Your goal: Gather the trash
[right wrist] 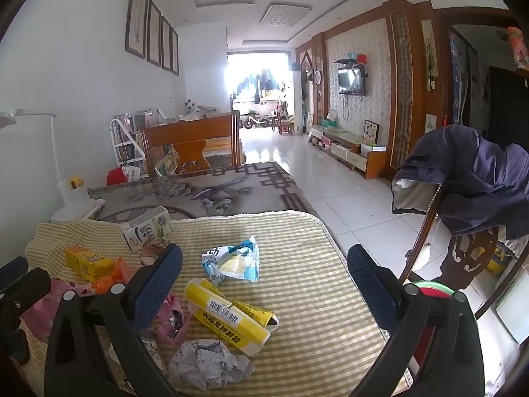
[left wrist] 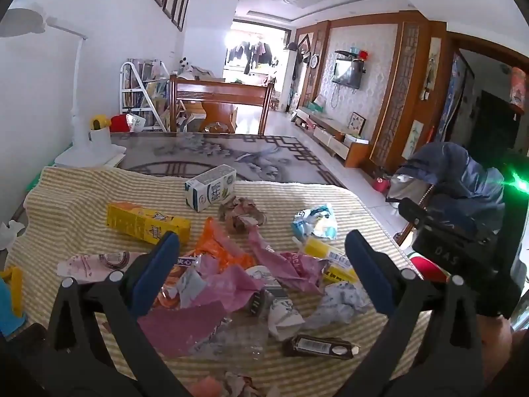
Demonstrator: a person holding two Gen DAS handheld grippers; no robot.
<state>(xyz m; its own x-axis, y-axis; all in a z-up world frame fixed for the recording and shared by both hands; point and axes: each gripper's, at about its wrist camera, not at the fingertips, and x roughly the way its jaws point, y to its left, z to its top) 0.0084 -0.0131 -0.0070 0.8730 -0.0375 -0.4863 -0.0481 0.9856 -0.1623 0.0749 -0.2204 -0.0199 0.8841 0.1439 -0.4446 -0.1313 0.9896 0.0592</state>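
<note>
Litter spread over a striped cloth on a table

A yellow-and-white striped cloth (left wrist: 297,195) covers the near part of the table (left wrist: 205,152), whose far part shows a grey floral top. Near the cloth's far edge stands a white carton (left wrist: 211,190); a yellow box (left wrist: 147,223) lies toward the left edge, and a crumpled brown paper (left wrist: 243,213) sits just beside the carton. A blue-and-white wrapper (right wrist: 233,259) lies toward the right edge, with a flattened yellow pack (right wrist: 228,314) nearer and a grey crumpled paper ball (right wrist: 208,362) at the near edge. Pink and orange wrappers (left wrist: 228,264) heap in the middle. A dark flat sachet (left wrist: 319,347) lies near the near edge.
</note>
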